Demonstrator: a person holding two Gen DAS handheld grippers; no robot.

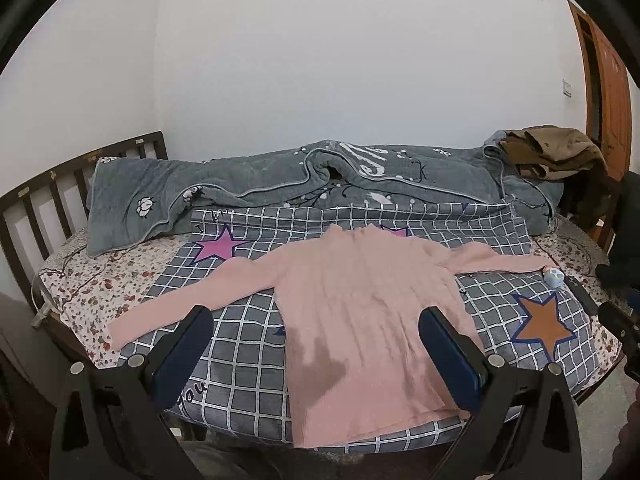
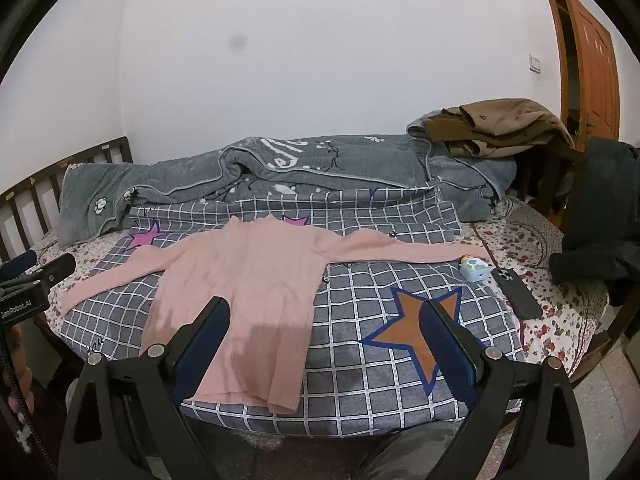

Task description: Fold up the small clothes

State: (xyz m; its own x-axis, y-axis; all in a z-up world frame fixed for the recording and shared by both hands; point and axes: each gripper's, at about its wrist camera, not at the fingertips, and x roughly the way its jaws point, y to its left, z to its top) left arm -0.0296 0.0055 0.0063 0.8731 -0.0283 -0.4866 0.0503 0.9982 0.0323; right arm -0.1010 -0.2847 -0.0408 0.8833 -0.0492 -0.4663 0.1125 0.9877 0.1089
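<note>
Sweater point(image 1: 360, 304) lay flat, unfolded, sleeves spread, on checked blanket point(image 1: 240, 360) near bed's front edge. Left gripper point(image 1: 316, 324) and right gripper point(image 2: 326, 320) hovered over sweater hem, fingers wide apart, empty. No fold made; whole job remained.

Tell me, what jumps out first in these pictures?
A pink sweater lies flat, sleeves spread, on a grey checked blanket with big stars. Behind it a grey quilt is bunched along the wall. Both grippers, left and right, hover open near the sweater's hem.
</note>
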